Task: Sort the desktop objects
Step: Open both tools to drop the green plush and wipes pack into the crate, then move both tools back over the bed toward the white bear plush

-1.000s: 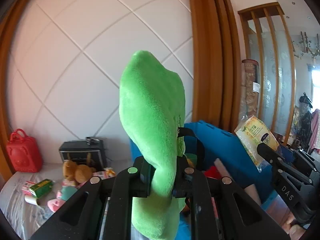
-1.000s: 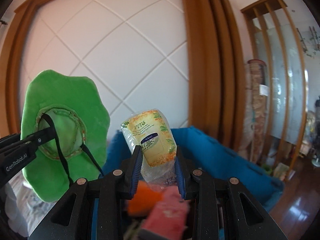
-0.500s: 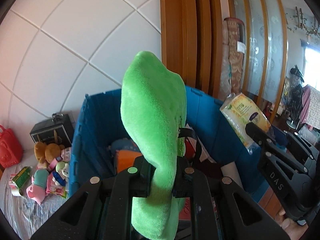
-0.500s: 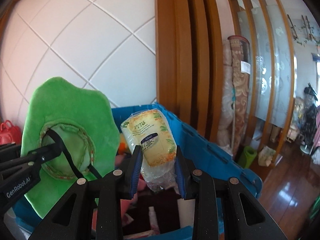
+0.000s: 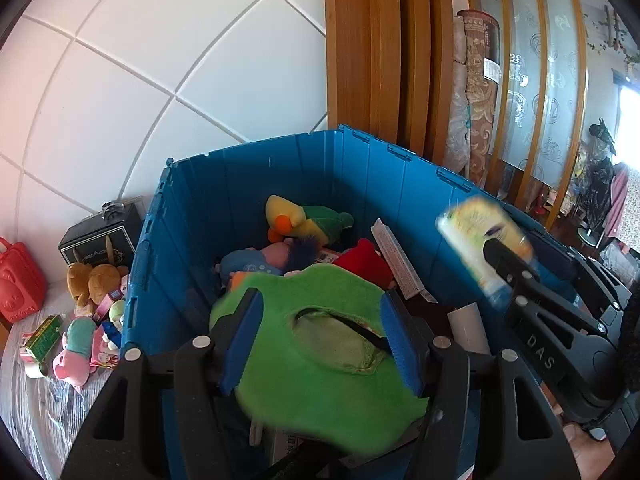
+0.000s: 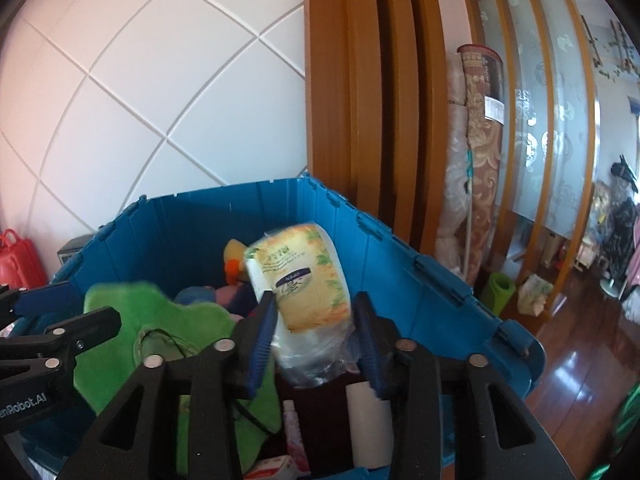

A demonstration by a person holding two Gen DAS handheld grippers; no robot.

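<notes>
My left gripper [image 5: 322, 334] is open over the blue crate [image 5: 280, 168]. The green plush hat [image 5: 320, 368] lies flat below and between its spread fingers, blurred. My right gripper [image 6: 314, 340] is open too. The yellow wet-wipe pack [image 6: 300, 284] sits tilted and blurred between its fingers, above the crate [image 6: 400, 280]. The right gripper with the pack [image 5: 484, 240] shows at the right of the left wrist view. The hat [image 6: 160, 328] shows at the left of the right wrist view.
The crate holds a yellow duck plush [image 5: 304, 220], a blue plush [image 5: 256, 260], a red plush [image 5: 364, 260], a white box [image 5: 396, 260] and a white roll [image 6: 370, 424]. On the bed to the left lie small toys [image 5: 80, 336], a black box [image 5: 104, 236], a red case [image 5: 18, 276].
Both grippers have tipped down over the crate and opened. The green hat has left the left jaws and dropped flat. The wipe pack has come loose between the right fingers.
</notes>
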